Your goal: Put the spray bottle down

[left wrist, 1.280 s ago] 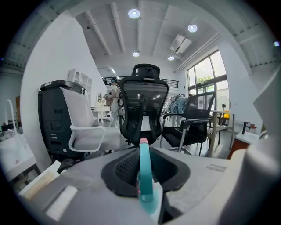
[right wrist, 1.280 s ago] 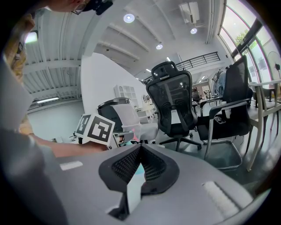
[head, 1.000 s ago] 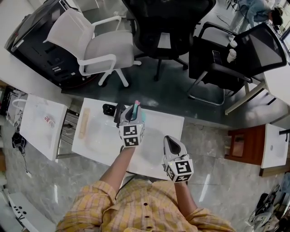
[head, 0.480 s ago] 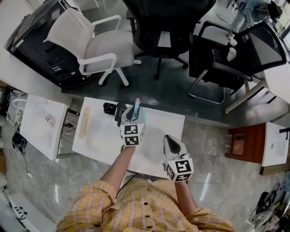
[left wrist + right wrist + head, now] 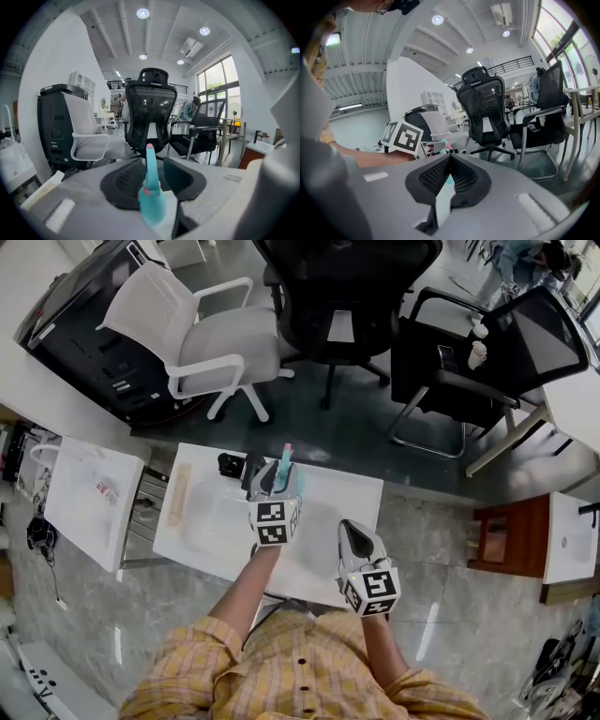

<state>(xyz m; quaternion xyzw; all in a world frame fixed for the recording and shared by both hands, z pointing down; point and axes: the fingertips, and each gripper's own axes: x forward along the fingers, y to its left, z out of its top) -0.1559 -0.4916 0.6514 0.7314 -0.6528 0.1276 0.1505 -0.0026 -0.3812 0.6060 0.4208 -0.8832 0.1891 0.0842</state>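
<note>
The teal spray bottle [image 5: 151, 201] with a pink collar stands upright on the white table [image 5: 328, 498]; its nozzle [image 5: 285, 458] shows in the head view. My left gripper [image 5: 153, 169] is around it. Its jaws have just been opening and now stand apart on either side of the bottle, with a gap at each pad. My right gripper [image 5: 352, 529] hovers over the table's near right part, a little right of the left one. In the right gripper view its jaws [image 5: 450, 159] meet at the tips with nothing between them, and the left gripper's marker cube [image 5: 403, 136] shows ahead.
A small black object [image 5: 228, 465] and a tan strip [image 5: 178, 493] lie on the table's left part. Beyond the far edge stand a white chair [image 5: 211, 343] and two black chairs [image 5: 337, 296] [image 5: 478, 352]. A white cabinet [image 5: 94, 493] sits to the left.
The left gripper's jaws have opened away from the spray bottle, which now stands free between them. Neither hand has shifted noticeably.
</note>
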